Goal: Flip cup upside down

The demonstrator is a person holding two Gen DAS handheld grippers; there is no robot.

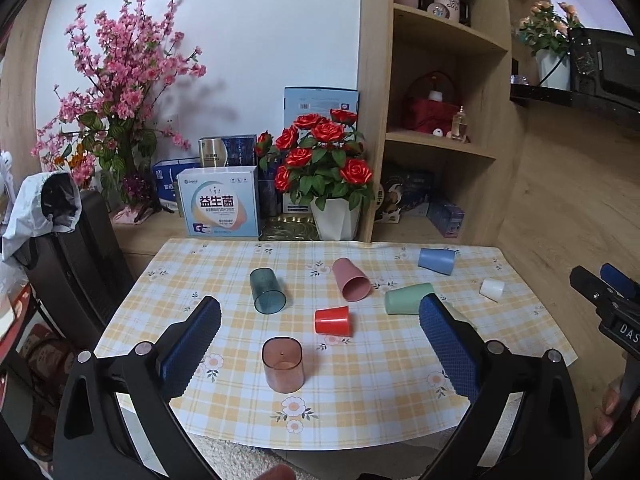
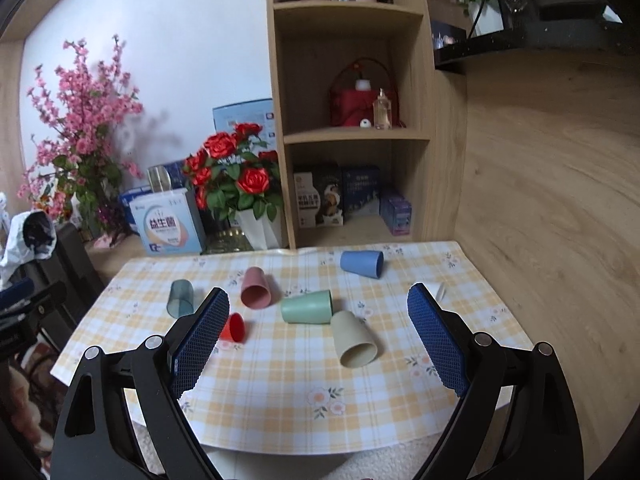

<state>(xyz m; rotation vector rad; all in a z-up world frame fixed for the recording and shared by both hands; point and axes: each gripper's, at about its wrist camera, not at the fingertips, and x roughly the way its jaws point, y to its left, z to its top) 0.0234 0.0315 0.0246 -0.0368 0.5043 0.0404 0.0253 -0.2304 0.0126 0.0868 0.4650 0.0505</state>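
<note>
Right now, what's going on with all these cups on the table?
A person holds a two-finger tool in each hand over a checkered tablecloth. Both the left tool and the right tool are open and hold nothing. One translucent brownish cup already stands upside down; the red plastic cup, pink cup and green cup lie on their sides.

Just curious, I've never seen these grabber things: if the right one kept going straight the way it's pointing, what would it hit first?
Probably the beige cup lying on its side, roughly centred between the open right gripper fingers. The green cup lies just behind it. Depth is hard to judge through the fisheye.
</note>
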